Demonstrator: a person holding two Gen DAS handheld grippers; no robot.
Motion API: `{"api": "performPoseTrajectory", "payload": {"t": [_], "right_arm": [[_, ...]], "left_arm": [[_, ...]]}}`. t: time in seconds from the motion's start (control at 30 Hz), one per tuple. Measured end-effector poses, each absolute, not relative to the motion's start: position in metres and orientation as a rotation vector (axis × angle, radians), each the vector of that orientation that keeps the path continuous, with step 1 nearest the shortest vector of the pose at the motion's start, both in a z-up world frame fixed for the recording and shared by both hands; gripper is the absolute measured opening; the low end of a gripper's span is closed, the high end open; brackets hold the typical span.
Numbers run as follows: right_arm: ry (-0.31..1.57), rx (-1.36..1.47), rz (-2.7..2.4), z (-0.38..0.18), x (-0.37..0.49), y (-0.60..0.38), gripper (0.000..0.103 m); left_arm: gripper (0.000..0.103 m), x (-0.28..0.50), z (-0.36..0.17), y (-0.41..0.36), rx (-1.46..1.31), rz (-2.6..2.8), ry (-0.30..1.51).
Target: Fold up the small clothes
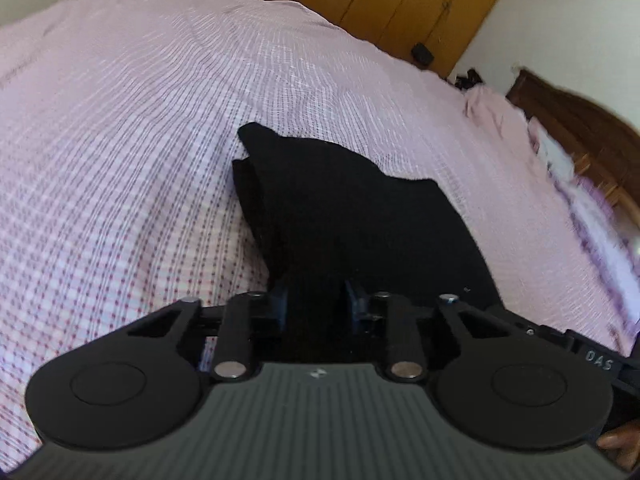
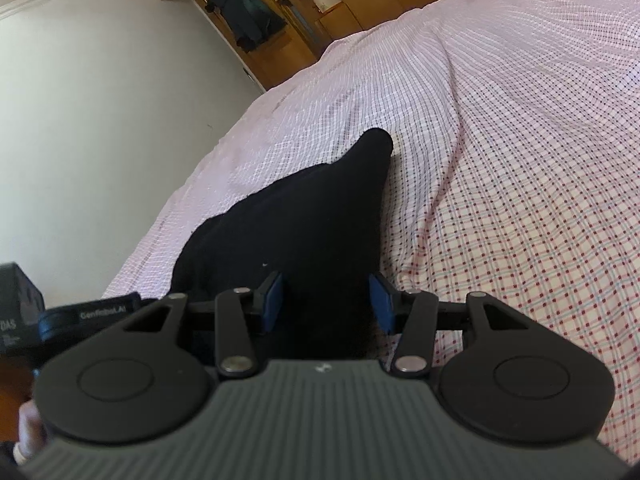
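A black garment point(image 1: 340, 208) lies bunched on the pink checked bedsheet point(image 1: 140, 120), with one pointed corner reaching away from me. In the left wrist view its near edge rises between the blue pads of my left gripper point(image 1: 319, 300), which is shut on it. The right wrist view shows the same garment point(image 2: 300, 216) filling the wider gap between the blue pads of my right gripper point(image 2: 326, 300), also shut on the cloth. The two grippers sit side by side at the garment's near edge. The cloth inside the jaws is hidden.
The bedsheet point(image 2: 520, 160) spreads wide to the far side. Wooden wardrobes point(image 1: 400, 0) stand beyond the bed, and a dark jacket point(image 2: 244, 12) hangs there. A wooden headboard point(image 1: 580, 128) and a rumpled pink bundle point(image 1: 492, 108) are at the right. A white wall point(image 2: 80, 100) is to the left.
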State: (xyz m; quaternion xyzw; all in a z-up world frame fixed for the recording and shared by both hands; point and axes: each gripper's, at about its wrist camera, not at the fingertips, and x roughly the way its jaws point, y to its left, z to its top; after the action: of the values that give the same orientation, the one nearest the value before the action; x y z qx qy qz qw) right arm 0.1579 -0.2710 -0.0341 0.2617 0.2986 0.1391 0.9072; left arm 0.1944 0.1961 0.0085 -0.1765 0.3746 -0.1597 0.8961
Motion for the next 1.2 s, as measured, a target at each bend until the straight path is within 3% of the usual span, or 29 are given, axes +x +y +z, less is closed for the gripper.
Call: {"api": "performPoseTrajectory", "payload": {"t": [0.2, 0.57, 0.6, 0.67, 0.7, 0.73, 0.77, 1.1, 1.13, 1.2], "right_arm": [[0.617, 0.559, 0.282, -0.034, 0.17, -0.272, 0.05], [0.634, 0.311, 0.352, -0.035, 0.162, -0.233, 0.056], [0.638, 0.339, 0.352, -0.034, 0.163, -0.239, 0.06], [0.642, 0.405, 0.352, -0.032, 0.166, -0.252, 0.066], [0.643, 0.432, 0.353, -0.031, 0.166, -0.257, 0.069], [0.642, 0.462, 0.356, -0.032, 0.168, -0.261, 0.07], [0.638, 0.486, 0.357, -0.032, 0.17, -0.265, 0.073], [0.689, 0.616, 0.375, -0.051, 0.204, -0.272, 0.078], [0.682, 0.625, 0.376, -0.053, 0.209, -0.272, 0.078], [0.676, 0.629, 0.371, -0.056, 0.217, -0.27, 0.078]], "left_arm": [[0.011, 0.166, 0.019, 0.208, -0.338, -0.3, 0.75], [0.015, 0.179, 0.012, 0.214, -0.289, -0.272, 0.808], [0.024, 0.18, 0.016, 0.214, -0.29, -0.274, 0.801], [0.055, 0.185, 0.025, 0.211, -0.295, -0.279, 0.774], [0.078, 0.186, 0.029, 0.21, -0.294, -0.278, 0.757], [0.093, 0.188, 0.034, 0.209, -0.289, -0.269, 0.738], [0.096, 0.191, 0.037, 0.206, -0.278, -0.255, 0.721], [0.092, 0.253, 0.016, 0.187, -0.411, -0.308, 0.711], [0.072, 0.257, 0.011, 0.184, -0.423, -0.315, 0.709], [0.044, 0.263, 0.005, 0.18, -0.408, -0.294, 0.726]]}}
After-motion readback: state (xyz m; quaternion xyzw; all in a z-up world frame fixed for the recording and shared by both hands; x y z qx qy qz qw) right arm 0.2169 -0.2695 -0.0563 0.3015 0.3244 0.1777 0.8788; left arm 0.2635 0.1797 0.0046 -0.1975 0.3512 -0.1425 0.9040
